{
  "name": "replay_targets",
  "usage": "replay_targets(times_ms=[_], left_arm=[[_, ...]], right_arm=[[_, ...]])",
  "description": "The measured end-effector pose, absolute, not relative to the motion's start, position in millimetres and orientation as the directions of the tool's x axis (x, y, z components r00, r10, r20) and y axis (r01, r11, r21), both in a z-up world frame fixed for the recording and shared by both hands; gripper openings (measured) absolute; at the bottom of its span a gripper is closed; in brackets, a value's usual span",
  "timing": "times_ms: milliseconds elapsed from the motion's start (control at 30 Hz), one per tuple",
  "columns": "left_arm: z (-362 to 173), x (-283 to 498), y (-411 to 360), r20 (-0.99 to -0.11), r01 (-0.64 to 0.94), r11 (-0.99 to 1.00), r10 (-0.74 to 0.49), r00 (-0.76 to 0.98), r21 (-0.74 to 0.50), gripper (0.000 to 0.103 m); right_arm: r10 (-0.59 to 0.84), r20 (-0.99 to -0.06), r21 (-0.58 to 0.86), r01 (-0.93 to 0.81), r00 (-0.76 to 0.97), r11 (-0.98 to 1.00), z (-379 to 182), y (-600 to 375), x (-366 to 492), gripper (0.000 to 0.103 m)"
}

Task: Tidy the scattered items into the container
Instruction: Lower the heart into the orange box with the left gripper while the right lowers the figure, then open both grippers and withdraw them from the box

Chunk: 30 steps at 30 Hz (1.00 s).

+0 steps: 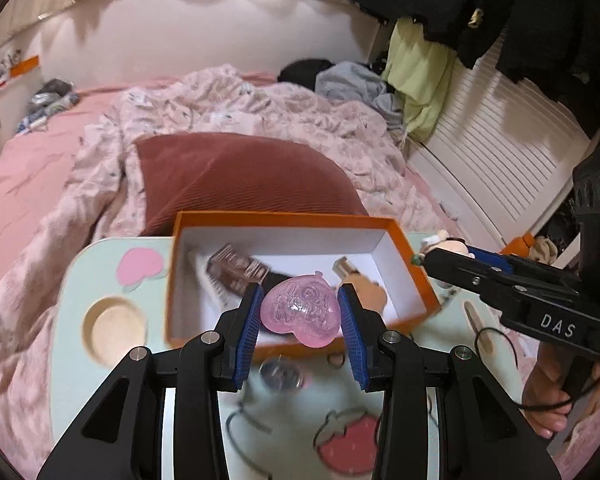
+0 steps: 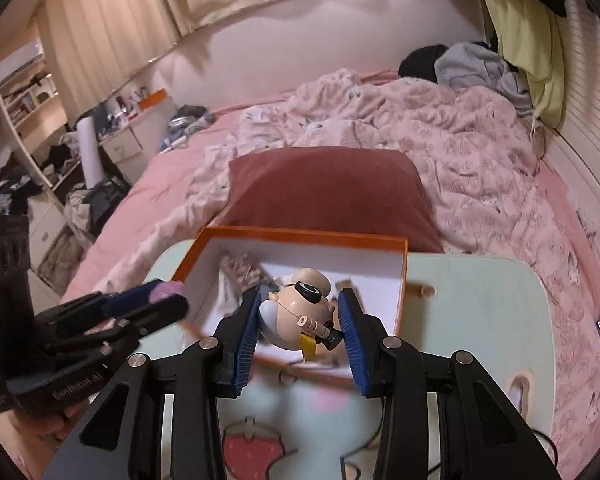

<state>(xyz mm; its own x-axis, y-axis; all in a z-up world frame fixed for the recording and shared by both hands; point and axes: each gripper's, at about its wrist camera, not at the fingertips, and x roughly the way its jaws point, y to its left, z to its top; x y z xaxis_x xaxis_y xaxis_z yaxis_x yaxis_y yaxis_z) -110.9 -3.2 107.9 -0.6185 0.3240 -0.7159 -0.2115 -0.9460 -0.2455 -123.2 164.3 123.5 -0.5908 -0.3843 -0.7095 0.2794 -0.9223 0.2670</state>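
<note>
**Both grippers loaded, held over the orange box**

Left gripper (image 1: 299, 312): jaws partly closed, blue ribbed pads pressing both sides of a translucent pink heart-shaped plastic case (image 1: 298, 310). The case hangs above the near wall of the orange cardboard box with white lining (image 1: 415, 256).

Right gripper (image 2: 298, 320): jaws narrowed onto a small cream-coloured toy figure with black goggles and a yellow tag (image 2: 300, 318). Left pad touches the figure's body; the right pad meets the black part near the tag. The figure sits over the box's near edge in the right wrist view.

The box stands at the far side of a pale mint worktop with strawberry and peach pictures (image 1: 112, 248), backed by a rust-red ribbed cushion (image 1: 236, 172) on the bed. Inside the box: a dark brown ribbed item (image 1: 236, 270) and a pale brown bear-shaped piece (image 1: 369, 294); other contents blurred.

Near the worktop's front lie a clear round lidded thing (image 1: 280, 374) and a thin black cord (image 1: 495, 340), both outside the box.
</note>
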Motion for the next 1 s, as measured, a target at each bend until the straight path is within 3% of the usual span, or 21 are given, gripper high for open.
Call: replay_targets(times_ms=[267,433,533,600,800,1000], left_arm=[[69.5,-177.5,12.0,-0.799,-0.169,-0.954,0.301,-0.521,-0.250,0.040],[53.1,-191.6,-2.2,-0.803,-0.118,-0.921,0.383,-0.456,-0.371,0.040],[47.0,-191.3,-6.1,-0.822,-0.100,-0.915,0.396,-0.410,-0.390,0.046],[50.9,-184.3,-7.0,-0.816,-0.115,-0.926,0.373,-0.443,-0.360,0.049],[74.7,-158.3,-6.4,-0.794,-0.161,-0.957,0.289,-0.535,-0.239,0.065],[102.6,-95.8,4.9,-0.746,-0.184,-0.974,0.223,-0.628,-0.136,0.070]], right_arm=[[-0.385,-0.773,0.338,0.187,-0.503,-0.922,75.7,163.7,-172.9,0.038],[-0.353,-0.790,0.311,0.170,-0.502,-0.935,72.5,156.7,-185.7,0.039],[-0.330,-0.779,0.280,0.174,-0.534,-0.944,78.0,152.9,-183.9,0.041],[-0.313,-0.771,0.268,0.163,-0.555,-0.950,81.9,153.2,-179.1,0.047],[-0.289,-0.735,0.216,0.192,-0.613,-0.957,96.8,149.9,-144.8,0.047],[-0.362,-0.706,0.245,0.269,-0.608,-0.931,102.5,147.6,-74.5,0.054]])
